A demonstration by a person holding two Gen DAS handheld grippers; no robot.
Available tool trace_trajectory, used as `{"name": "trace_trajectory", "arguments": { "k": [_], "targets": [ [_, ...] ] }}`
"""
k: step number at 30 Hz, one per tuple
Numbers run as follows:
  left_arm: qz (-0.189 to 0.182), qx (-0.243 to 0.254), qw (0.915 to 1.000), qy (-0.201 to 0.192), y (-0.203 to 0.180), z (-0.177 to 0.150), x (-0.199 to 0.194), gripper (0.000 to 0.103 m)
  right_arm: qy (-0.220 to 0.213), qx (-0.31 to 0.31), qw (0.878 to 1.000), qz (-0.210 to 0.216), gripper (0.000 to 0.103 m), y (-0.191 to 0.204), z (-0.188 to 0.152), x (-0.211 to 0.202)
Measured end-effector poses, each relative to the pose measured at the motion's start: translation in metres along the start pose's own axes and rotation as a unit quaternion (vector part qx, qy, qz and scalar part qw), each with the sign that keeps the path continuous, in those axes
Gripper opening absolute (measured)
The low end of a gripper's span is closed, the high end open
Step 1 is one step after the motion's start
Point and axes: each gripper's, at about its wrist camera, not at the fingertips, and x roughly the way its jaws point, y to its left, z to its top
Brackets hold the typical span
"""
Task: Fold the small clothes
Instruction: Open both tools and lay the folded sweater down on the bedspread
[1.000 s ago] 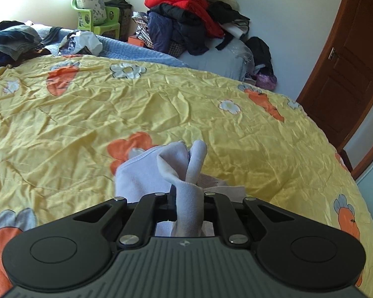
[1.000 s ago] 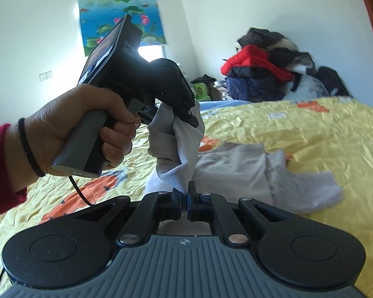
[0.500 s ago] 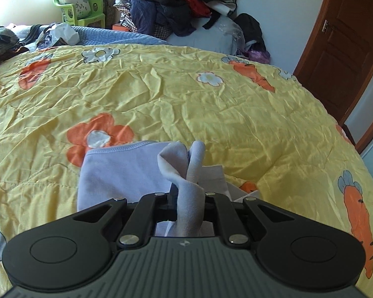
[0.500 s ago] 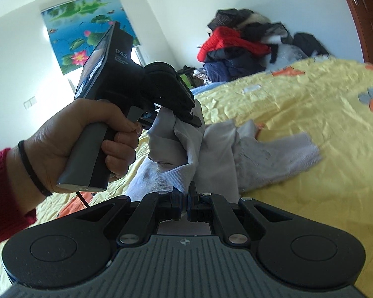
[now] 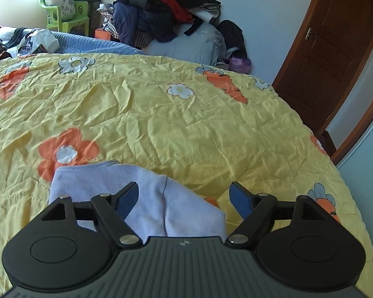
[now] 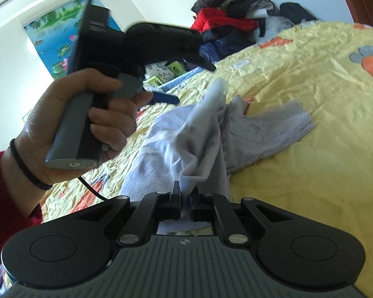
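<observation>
left wrist: garment (image 5: 141, 198) lies between spread tongs (image 5: 184, 197).

Garment's near edge: the pale lilac garment (image 5: 136, 198) runs under the left tool (image 5: 184, 196), so its near end is hidden.
Left tool (image 6: 186, 74), right wrist view: motion-blurred, finger shapes unclear.
Garment tip (image 6: 215, 92): blurred.
Gripped fabric: hidden inside the right tool (image 6: 184, 197).
Clothes pile (image 5: 159, 12): top cut off by the frame.
</observation>
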Motion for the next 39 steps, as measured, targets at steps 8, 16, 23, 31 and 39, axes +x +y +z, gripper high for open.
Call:
{"name": "trace_trajectory", "arguments": {
  "k": [8,16,23,31,39],
  "targets": [
    [0.025,0.003,0.9996,-0.013,0.028,-0.015,-0.022,0.080,0.007,0.030,1.000,0.003,0.023,-0.010,0.001,-0.002],
    [0.063,0.015,0.9971,-0.038,0.061,-0.054,-0.060,0.080,-0.017,0.057,0.998,0.010,0.011,-0.021,0.000,-0.012],
    [0.084,0.056,0.9939,-0.044,0.068,-0.099,-0.085,0.081,-0.018,0.020,0.998,-0.051,0.021,-0.018,0.004,-0.023],
    [0.088,0.058,0.9940,-0.030,0.072,-0.141,-0.092,0.083,-0.028,-0.127,0.990,-0.046,0.029,0.030,0.038,0.002],
    [0.076,0.079,0.9933,-0.038,0.075,-0.153,-0.101,0.086,-0.022,-0.079,0.993,-0.080,0.031,0.017,0.032,0.012]
  ]
}}
